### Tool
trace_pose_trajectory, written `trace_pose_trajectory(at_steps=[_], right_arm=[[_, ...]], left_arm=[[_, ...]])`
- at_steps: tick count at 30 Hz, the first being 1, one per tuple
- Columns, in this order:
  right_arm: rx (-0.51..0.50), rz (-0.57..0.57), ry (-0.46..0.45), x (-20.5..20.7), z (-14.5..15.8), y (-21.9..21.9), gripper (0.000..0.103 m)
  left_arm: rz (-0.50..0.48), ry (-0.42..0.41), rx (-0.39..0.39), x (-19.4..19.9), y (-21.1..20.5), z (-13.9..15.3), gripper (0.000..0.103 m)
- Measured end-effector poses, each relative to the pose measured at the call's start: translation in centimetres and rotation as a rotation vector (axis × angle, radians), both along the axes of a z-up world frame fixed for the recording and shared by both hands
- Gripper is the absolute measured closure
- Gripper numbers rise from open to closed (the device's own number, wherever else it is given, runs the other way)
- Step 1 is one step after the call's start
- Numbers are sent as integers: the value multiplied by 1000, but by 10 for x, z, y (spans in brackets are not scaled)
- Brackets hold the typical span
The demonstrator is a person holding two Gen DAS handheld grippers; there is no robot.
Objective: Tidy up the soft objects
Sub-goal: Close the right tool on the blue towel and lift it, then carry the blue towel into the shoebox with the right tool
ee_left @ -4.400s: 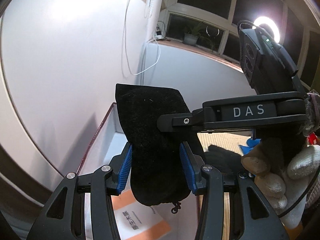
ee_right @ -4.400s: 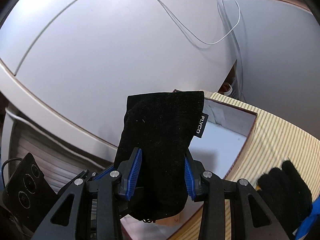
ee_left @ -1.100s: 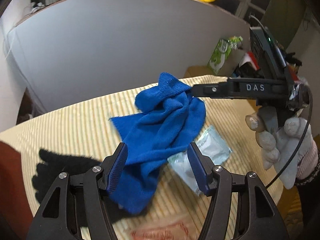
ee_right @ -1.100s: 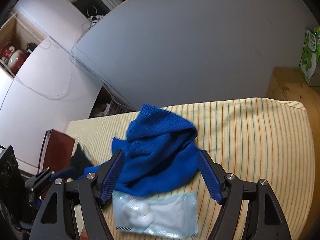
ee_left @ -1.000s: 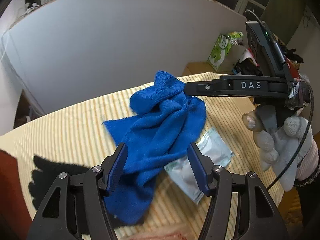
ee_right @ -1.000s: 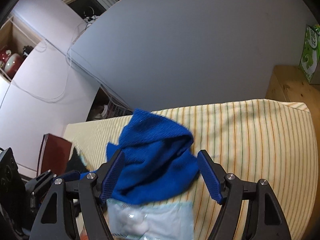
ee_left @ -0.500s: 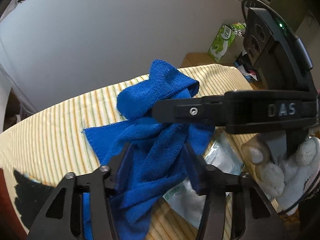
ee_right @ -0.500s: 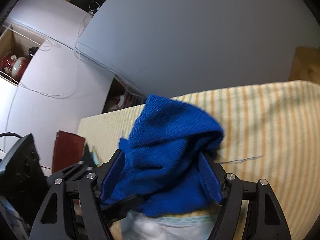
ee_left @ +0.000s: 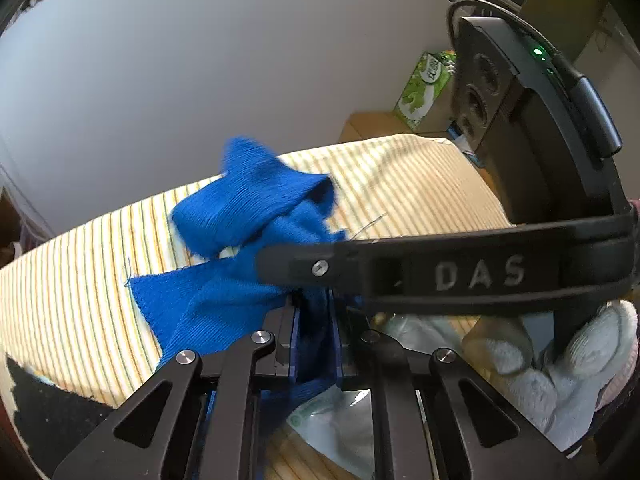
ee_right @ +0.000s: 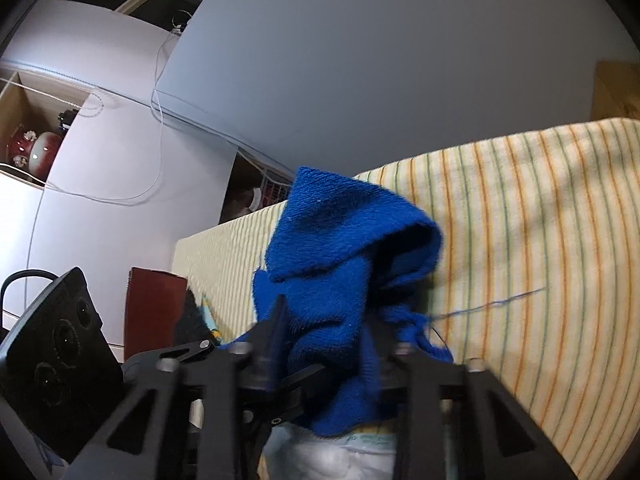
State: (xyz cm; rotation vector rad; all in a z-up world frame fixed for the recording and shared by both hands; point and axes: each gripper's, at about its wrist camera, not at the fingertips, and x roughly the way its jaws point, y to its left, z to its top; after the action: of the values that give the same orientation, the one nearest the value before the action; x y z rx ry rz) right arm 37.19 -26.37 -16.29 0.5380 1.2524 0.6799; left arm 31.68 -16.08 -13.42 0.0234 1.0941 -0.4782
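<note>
Risk first, reading from the left: black glove [ee_left: 44, 408] lies at my left edge on the striped tablecloth [ee_left: 72, 280], touching the low corner of the blue towel [ee_left: 224, 264]; if I lift carelessly the towel's hanging end could drag it along; my left gripper [ee_left: 314, 336] has its jaws pinched almost together on a fold of the towel, so the grip is narrow and on one layer only, and I judge the cloth could slide out once its weight hangs free; just right of it the plastic packet [ee_left: 336, 424] sits under the towel and may snag or come up with it; further right my right gripper [ee_right: 324, 352] is clamped on the same towel from the other side, though the blur makes the bite hard to judge; with both tools on one bunched cloth, pulling apart unevenly could twist it or tear it from the weaker hold; a loose blue thread [ee_right: 500, 302] trails on the cloth at the right and might catch.

Against half a second ago, both pairs of jaws, then spread wide around the towel, have closed onto it; the towel is more bunched; seconds earlier both tools held a black pouch over a white box.
</note>
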Motion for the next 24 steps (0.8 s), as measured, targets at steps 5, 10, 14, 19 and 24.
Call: trace_pose_trajectory(at_steps=[5, 10, 14, 19, 24], right_arm=[[22, -7, -29, -10, 14, 1, 87], [39, -9, -80, -25, 43, -3, 87], [39, -2, -145, -42, 79, -1, 87], [28, 12, -232, -66, 128, 6, 87], [17, 41, -320, -92, 177, 21, 87]], left_arm=[[-3, -39, -14, -11, 2, 14, 92], [-6, -97, -47, -30, 14, 44, 92], [-13, -179, -55, -49, 26, 77, 92], [-4, -264, -94, -79, 43, 121, 92], [9, -354, -118, -109, 56, 155, 92]])
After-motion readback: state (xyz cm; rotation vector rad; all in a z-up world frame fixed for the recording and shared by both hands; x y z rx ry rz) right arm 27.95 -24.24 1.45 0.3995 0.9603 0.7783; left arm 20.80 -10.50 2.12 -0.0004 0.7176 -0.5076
